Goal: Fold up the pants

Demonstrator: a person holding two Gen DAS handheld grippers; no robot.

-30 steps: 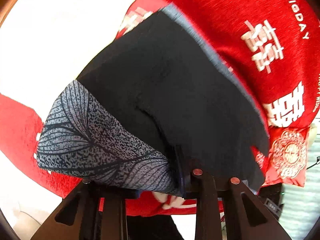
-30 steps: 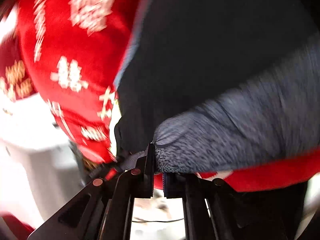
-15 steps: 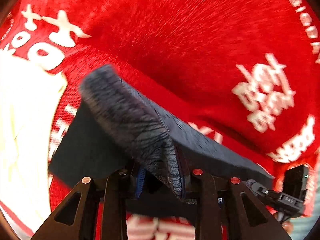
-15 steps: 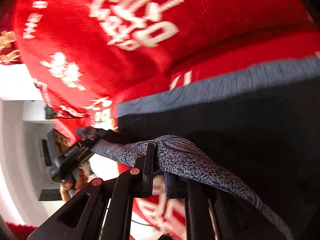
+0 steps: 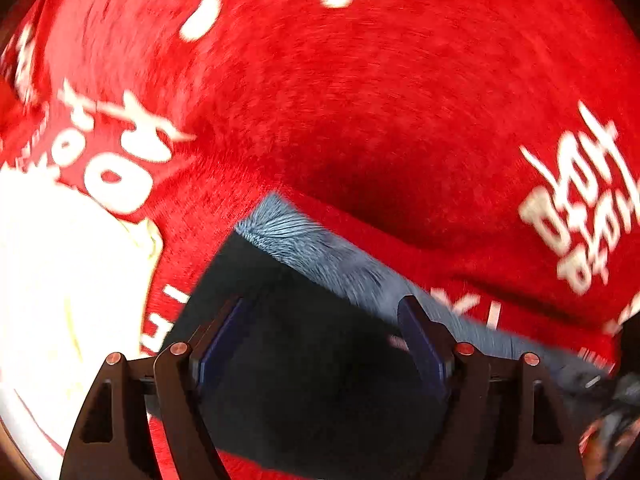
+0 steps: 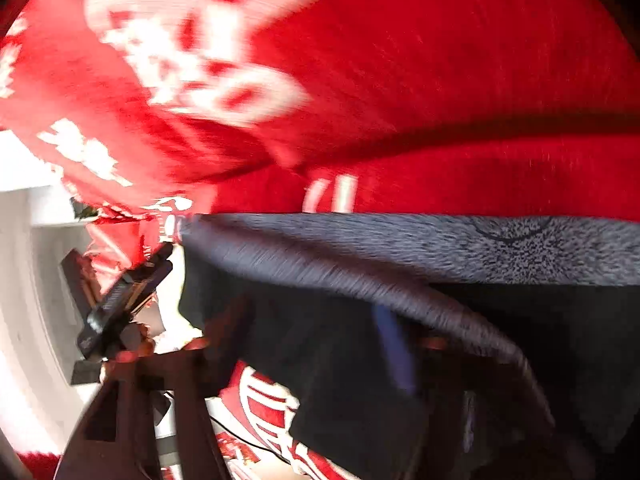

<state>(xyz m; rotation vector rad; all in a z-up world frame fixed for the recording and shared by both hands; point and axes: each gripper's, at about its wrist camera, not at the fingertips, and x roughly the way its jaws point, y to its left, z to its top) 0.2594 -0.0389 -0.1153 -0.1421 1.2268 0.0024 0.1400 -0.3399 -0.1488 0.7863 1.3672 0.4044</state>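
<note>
Dark navy pants (image 5: 320,380) with a grey leaf-print side (image 5: 320,252) lie folded on a red cloth (image 5: 360,120). My left gripper (image 5: 320,320) points down over them; its jaws are opening, wide apart, and the blue pads (image 5: 420,340) press on nothing, the dark fabric lying below them. In the blurred right wrist view the pants (image 6: 520,248) show a grey folded edge running across. My right gripper (image 6: 308,332) is opening too, with the fold lying loose across its fingers. The left gripper (image 6: 120,300) appears there at the left, with a hand below it.
The red cloth (image 6: 440,60) carries white lettering and covers the surface. A white area (image 5: 60,280) lies beyond its left edge. White furniture or wall (image 6: 32,280) stands at the left of the right wrist view.
Both grippers carried the held pants edge over onto the rest of the pants, then let it go; both jaws went from shut on the fabric to wide apart. The fold now lies on the pants.
</note>
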